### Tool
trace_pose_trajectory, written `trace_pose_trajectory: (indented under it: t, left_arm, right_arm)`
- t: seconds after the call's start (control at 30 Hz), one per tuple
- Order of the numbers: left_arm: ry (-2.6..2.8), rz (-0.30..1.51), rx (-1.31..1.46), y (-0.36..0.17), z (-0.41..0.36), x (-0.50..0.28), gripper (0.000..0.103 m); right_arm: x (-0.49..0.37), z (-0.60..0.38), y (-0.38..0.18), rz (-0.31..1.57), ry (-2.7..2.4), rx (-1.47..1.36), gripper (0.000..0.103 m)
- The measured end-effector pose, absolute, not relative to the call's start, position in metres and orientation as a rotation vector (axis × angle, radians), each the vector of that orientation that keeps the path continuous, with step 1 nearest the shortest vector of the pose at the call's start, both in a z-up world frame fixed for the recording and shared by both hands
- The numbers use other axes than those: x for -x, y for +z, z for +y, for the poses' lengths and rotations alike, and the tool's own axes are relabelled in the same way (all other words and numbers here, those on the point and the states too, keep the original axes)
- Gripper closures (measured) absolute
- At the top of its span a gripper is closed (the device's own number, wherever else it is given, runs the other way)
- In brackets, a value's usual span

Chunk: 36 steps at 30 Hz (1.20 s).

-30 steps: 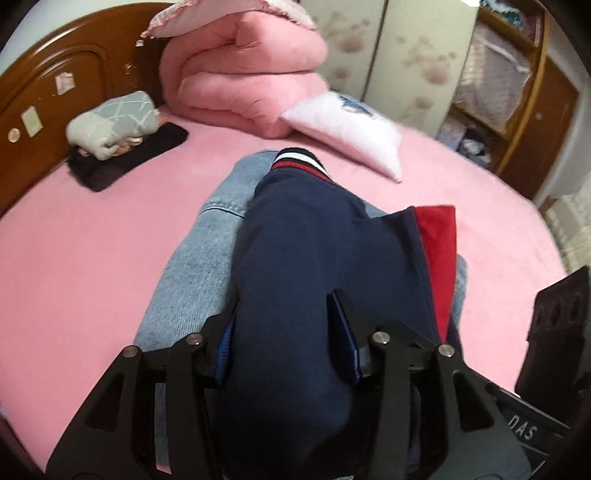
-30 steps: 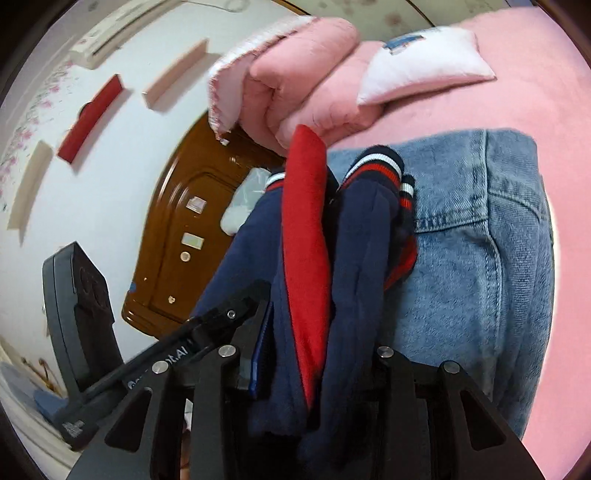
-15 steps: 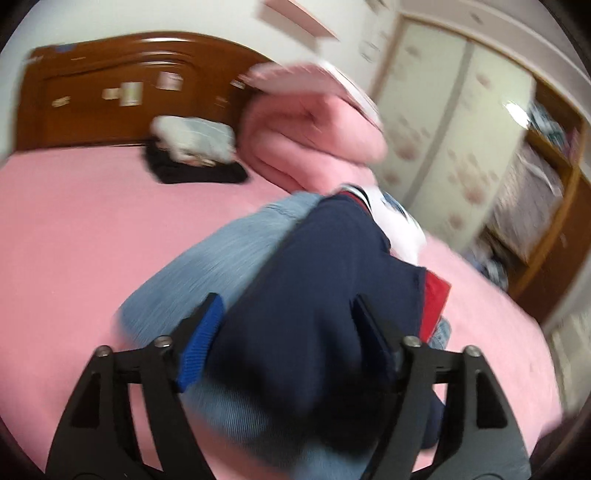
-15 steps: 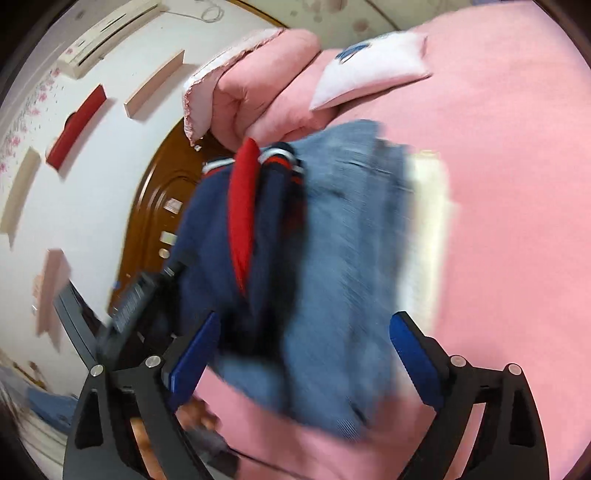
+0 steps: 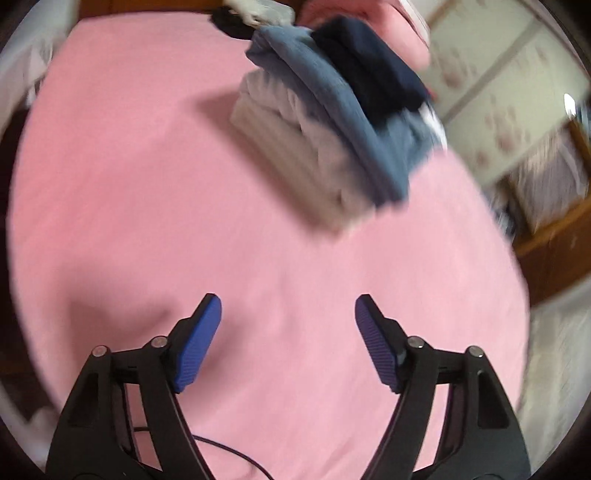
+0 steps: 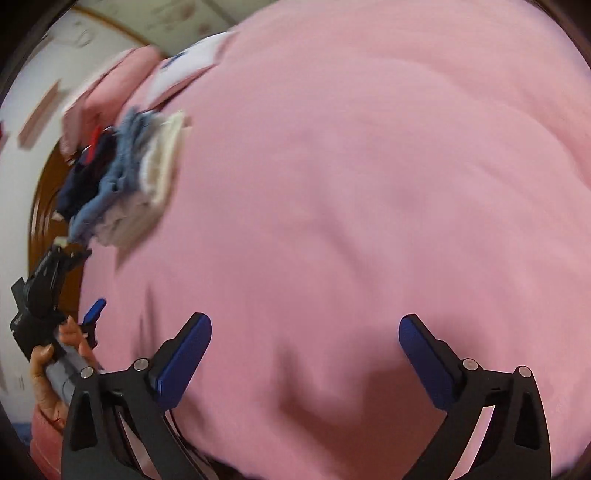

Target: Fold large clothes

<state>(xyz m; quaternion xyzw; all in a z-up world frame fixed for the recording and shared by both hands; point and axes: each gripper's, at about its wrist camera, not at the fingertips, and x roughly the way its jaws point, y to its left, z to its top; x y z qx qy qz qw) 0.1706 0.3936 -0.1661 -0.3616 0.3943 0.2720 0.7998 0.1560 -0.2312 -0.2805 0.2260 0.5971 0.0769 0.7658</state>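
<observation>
A stack of folded clothes (image 5: 332, 122) lies on the pink bed (image 5: 147, 221): a navy garment (image 5: 369, 70) on top, blue denim (image 5: 332, 99) under it, pale folded cloth (image 5: 295, 147) at the bottom. My left gripper (image 5: 288, 314) is open and empty, well short of the stack. My right gripper (image 6: 304, 332) is open and empty over bare pink sheet. The stack (image 6: 122, 184) shows at the far left of the right wrist view, with the left gripper (image 6: 66, 295) in a hand below it. Both views are blurred.
A pink rolled quilt (image 5: 388, 22) and dark folded items (image 5: 236, 18) lie beyond the stack by the wooden headboard (image 6: 44, 192). A white pillow (image 6: 192, 70) lies near the quilt. Wardrobe doors (image 5: 498, 92) and wooden shelves (image 5: 554, 221) stand at the right.
Both grippers let go of the navy garment, opened, and pulled back from the stack. The garment now rests on the denim, and the stack looks far smaller in both views.
</observation>
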Motion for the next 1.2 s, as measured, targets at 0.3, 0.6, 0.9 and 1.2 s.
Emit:
trace_pose_trajectory:
  t: [0.3, 0.6, 0.9, 1.2]
  left_arm:
    - [0.402, 1.157, 0.504, -0.122, 0.249, -0.113, 0.035]
    - [0.092, 1.236, 0.215, -0.056, 0.104, -0.087, 0.036]
    - [0.032, 1.081, 0.121, 0.032, 0.049, -0.072, 0.033]
    - [0.086, 1.098, 0.106, 0.034, 0.052, -0.025, 0.031]
  right_arm:
    - [-0.016, -0.358, -0.215, 1.36, 0.04, -0.255, 0.0]
    - [0.043, -0.436, -0.129, 1.312, -0.078, -0.178, 0.0]
    - [0.033, -0.439, -0.029, 1.188, -0.007, -0.282, 0.0]
    - [0.056, -0.386, -0.014, 1.188, 0.099, -0.059, 0.0]
